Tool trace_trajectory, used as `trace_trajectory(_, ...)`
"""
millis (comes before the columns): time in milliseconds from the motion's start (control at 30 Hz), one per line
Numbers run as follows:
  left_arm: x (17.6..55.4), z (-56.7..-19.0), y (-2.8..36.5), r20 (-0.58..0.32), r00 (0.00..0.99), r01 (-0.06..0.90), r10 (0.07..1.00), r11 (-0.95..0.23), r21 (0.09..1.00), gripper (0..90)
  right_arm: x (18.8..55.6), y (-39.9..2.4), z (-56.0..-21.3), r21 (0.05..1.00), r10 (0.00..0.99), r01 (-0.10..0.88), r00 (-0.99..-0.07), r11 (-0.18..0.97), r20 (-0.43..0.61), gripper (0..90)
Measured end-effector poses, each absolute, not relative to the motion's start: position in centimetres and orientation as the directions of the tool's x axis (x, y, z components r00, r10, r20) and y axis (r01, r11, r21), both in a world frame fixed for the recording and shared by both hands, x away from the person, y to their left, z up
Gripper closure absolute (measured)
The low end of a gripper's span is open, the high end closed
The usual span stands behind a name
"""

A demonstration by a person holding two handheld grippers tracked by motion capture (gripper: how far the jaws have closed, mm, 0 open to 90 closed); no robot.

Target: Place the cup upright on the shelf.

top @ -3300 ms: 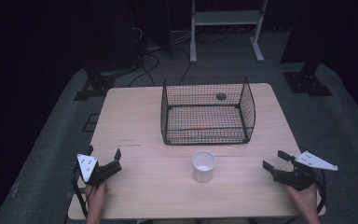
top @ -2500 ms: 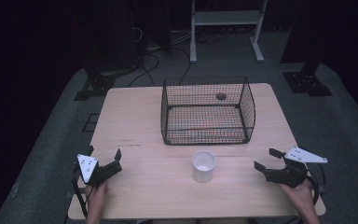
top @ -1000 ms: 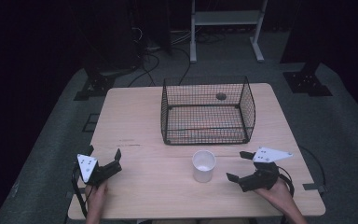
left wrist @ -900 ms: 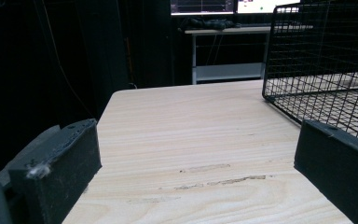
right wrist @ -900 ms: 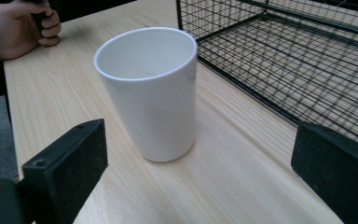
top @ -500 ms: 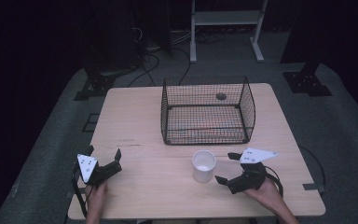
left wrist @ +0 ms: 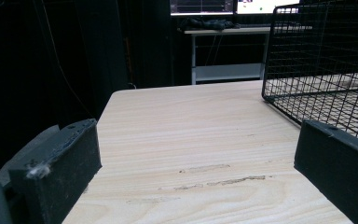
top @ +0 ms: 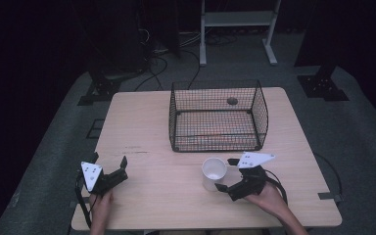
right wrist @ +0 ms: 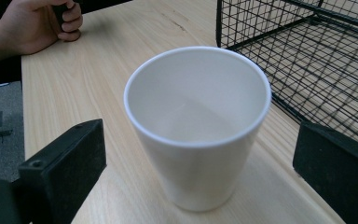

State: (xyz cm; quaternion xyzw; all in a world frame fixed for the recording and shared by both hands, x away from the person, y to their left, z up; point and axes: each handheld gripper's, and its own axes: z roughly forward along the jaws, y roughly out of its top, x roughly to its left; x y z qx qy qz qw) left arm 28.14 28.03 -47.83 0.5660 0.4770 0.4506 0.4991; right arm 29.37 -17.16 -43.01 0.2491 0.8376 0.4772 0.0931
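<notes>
The right tool (top: pixel 223 175) has just been opening and now stands wide, its jaws on both sides of the white plastic cup (right wrist: pixel 196 123) without touching it. The cup stands upright on the light wooden bench (top: pixel 142 127), just before the black wire basket (top: pixel 218 116). The left tool (top: pixel 110 165) stands wide and holds nothing.

Cup (top: pixel 214 172) on table (top: pixel 142 122), just before wire basket (top: pixel 218 116), right tongs (top: pixel 226 175) beside it

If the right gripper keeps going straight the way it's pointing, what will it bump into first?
Most likely the white cup. The right gripper has its jaws open wide, and the cup stands upright straight ahead between them. The wire basket sits farther off, to the side.
</notes>
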Motion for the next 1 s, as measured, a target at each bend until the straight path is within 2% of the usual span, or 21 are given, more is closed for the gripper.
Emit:
trace_trajectory(367, 28.1, -47.8, 28.1, 0.034, 0.14, 0.091, 0.99, -0.047, 0.995, 0.0, 30.4, -15.0, -43.7, 0.83, 0.494, 0.327, -0.866, 0.452, 0.072, 3.1)
trace_trajectory(400, 28.1, -47.8, 28.1, 0.033, 0.14, 0.09, 0.99, -0.046, 0.995, 0.0, 30.6, -15.0, -43.8, 0.832, 0.489, 0.325, -0.869, 0.45, 0.076, 7.0)
trace_trajectory(467, 28.1, -47.8, 28.1, 0.033, 0.14, 0.09, 0.99, -0.046, 0.995, 0.0, 30.6, -15.0, -43.8, 0.833, 0.488, 0.323, -0.87, 0.449, 0.075, 7.6)
trace_trajectory(500, 28.1, -47.8, 28.1, 0.031, 0.139, 0.09, 0.99, -0.044, 0.995, 0.0, 30.7, -15.0, -43.8, 0.834, 0.483, 0.324, -0.872, 0.447, 0.079, 12.9)
trace_trajectory(600, 28.1, -47.8, 28.1, 0.03, 0.139, 0.091, 0.99, -0.043, 0.995, 0.0, 30.7, -15.0, -43.7, 0.841, 0.482, 0.314, -0.873, 0.441, 0.073, 18.2)
trace_trajectory(1000, 28.1, -47.8, 28.1, 0.029, 0.138, 0.092, 0.99, -0.042, 0.995, 0.0, 30.8, -15.0, -42.3, 0.844, 0.477, 0.322, -0.874, 0.428, 0.092, 19.5)
